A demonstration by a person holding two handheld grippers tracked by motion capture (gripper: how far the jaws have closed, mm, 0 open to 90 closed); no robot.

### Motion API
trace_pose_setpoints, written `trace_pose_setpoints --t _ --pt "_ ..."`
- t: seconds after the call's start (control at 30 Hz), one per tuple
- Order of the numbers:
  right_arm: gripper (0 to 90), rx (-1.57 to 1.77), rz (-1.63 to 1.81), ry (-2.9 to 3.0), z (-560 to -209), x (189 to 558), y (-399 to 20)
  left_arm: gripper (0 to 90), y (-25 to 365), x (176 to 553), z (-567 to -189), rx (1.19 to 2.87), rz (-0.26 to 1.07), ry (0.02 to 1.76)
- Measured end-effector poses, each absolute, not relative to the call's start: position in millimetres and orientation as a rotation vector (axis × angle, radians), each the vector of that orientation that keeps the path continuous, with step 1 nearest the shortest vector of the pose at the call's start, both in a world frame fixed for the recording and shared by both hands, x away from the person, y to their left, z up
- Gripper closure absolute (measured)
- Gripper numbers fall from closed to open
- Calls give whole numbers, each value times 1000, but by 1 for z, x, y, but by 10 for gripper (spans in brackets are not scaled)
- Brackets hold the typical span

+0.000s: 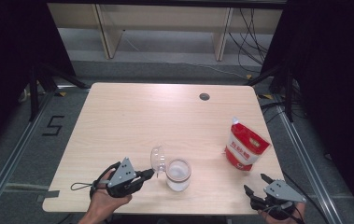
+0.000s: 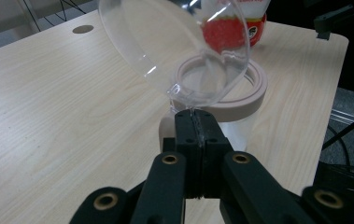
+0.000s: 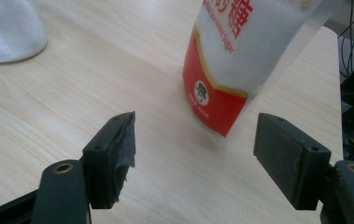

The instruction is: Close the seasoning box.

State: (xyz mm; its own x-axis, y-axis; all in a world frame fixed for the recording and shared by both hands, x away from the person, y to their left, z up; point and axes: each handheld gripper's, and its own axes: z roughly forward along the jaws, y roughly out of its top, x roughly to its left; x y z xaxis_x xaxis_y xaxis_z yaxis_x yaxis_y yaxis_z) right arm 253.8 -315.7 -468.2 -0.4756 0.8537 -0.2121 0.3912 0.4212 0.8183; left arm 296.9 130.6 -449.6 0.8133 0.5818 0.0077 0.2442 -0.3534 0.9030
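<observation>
My left gripper (image 1: 151,173) (image 2: 195,116) is shut on the small tab at the edge of a clear domed plastic lid (image 1: 158,158) (image 2: 179,42). It holds the lid tilted just above and to the left of an open jar (image 1: 178,175) (image 2: 254,93). The jar has a pale pink rim and white contents. A red and white sugar pouch (image 1: 245,149) (image 3: 230,70) stands upright to the jar's right. My right gripper (image 1: 255,183) (image 3: 193,140) is open near the table's front right corner, pointing at the pouch's base from a short way off, with nothing between its fingers.
The light wooden table (image 1: 132,116) has a round cable hole (image 1: 204,96) near its far edge. The jar's base (image 3: 6,28) is at the upper left of the right gripper view. Black curtains and metal frame rails flank the table, with shelving and cables behind.
</observation>
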Motion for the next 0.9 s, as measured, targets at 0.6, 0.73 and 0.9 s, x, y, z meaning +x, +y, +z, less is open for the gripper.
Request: trace_pose_setpoints --t 0.6,0.73,0.9 --pt "306 1039 946 2073 -469 256 -313 866 124 296 -447 1943 399 596" --pt "306 1039 953 2083 -469 256 -312 862 122 295 -447 1948 397 585" --pt "306 1028 941 2068 -469 256 -312 856 121 296 -447 1946 393 558"
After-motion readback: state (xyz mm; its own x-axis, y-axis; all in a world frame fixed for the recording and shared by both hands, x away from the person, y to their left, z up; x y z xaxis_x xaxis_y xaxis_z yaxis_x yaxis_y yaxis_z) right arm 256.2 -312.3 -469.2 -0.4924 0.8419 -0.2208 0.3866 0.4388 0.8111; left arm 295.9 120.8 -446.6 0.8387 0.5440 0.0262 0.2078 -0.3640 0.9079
